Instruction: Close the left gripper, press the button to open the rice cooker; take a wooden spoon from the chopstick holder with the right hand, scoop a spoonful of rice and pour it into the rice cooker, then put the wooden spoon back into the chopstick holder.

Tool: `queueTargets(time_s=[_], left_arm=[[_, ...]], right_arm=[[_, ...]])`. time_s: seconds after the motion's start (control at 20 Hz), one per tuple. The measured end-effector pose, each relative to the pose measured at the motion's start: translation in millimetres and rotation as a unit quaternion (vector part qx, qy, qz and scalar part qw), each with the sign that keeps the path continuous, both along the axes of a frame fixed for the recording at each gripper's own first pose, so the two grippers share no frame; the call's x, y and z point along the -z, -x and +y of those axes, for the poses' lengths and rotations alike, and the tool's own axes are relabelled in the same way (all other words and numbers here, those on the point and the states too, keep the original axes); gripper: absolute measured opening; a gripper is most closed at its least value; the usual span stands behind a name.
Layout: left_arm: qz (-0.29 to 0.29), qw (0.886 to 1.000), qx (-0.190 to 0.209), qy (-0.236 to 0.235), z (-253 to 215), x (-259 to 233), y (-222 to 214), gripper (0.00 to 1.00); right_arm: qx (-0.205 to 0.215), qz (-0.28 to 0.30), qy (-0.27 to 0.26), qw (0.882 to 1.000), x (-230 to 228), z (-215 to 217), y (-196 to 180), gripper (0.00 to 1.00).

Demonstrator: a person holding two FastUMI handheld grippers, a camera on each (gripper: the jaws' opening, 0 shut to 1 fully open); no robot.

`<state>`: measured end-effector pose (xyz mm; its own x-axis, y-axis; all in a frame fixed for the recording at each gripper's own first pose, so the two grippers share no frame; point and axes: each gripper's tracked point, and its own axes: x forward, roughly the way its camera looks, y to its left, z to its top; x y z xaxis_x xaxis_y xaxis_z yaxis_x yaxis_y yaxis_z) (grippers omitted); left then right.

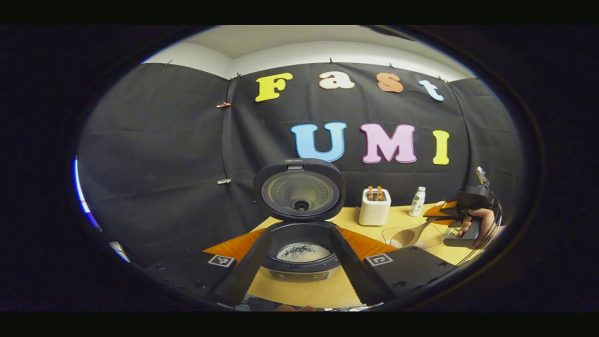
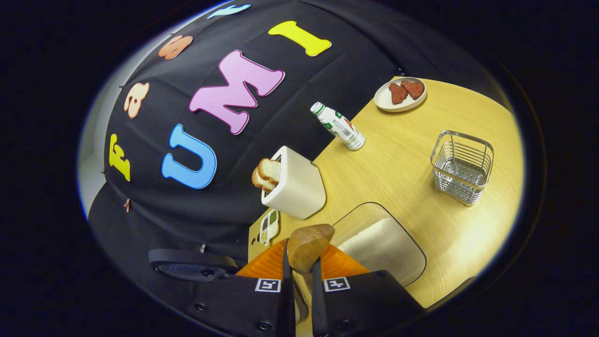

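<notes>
The rice cooker stands open right in front of my left gripper, its lid upright and white rice in the pot. My left gripper is open, with one finger on each side of the pot. My right gripper is shut on the wooden spoon, whose bowl hangs at the near rim of the glass bowl of rice. From the left gripper view, a hand holds the right gripper with the spoon angled down over the glass bowl. The metal chopstick holder stands farther right.
A white toaster with bread slices stands behind the glass bowl, a small bottle beyond it, and a plate with red pieces at the table's far edge. The cooker lid lies to the spoon's left.
</notes>
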<state>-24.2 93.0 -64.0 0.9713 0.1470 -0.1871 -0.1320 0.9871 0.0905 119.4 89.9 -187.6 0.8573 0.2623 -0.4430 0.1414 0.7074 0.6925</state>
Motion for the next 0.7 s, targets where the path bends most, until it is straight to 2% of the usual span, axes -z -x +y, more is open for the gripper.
queueTargets(time_s=[0.25, 0.7], left_arm=[[-0.007, 1.000, -0.006, 0.004, 2, -2, 7, 0.86], [-0.019, 0.999, -0.042, 0.014, 29, -6, 24, 0.86]], right_arm=[[-0.032, -0.016, -0.018, 0.999, -32, 34, 6, 0.18], [-0.117, -0.027, -0.024, 0.992, -64, 129, 24, 0.18]])
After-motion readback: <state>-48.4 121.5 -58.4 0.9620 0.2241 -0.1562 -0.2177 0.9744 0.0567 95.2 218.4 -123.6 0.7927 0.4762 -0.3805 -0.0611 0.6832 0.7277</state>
